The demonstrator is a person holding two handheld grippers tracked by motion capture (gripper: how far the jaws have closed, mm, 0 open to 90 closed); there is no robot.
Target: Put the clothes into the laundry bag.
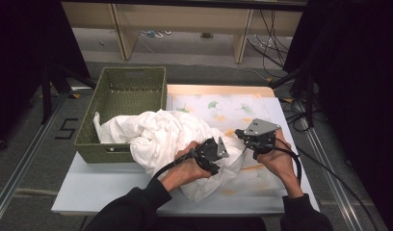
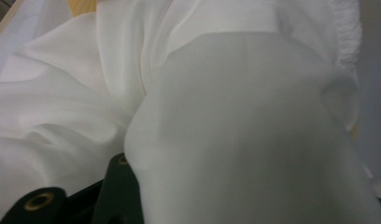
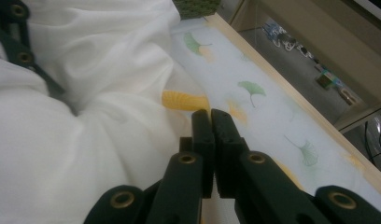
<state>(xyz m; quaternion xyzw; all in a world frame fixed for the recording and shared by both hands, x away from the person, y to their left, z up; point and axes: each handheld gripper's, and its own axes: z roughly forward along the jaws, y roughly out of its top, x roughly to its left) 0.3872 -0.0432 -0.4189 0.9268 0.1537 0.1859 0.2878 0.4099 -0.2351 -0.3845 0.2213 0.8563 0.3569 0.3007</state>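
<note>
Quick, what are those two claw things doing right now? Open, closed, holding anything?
Left gripper: buried in the white cloth; open or closed cannot be told.
Right gripper: jaws closed together, nothing visibly between them, beside the cloth.

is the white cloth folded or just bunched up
Bunched up: the white cloth lies in loose rumpled folds, spilling from the green basket onto the table.

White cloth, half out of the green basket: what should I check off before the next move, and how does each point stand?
1. White cloth partly out of green wicker basket: ok, one end inside.
2. Right gripper shut: ok, jaws together.
3. Right gripper pinching cloth: cannot tell.
4. Left gripper on the cloth: ok, fabric drapes over its jaws.
5. Left gripper clamped: cannot tell, jaws covered.
6. Ginkgo-print mat free to receive the cloth: ok.
</note>
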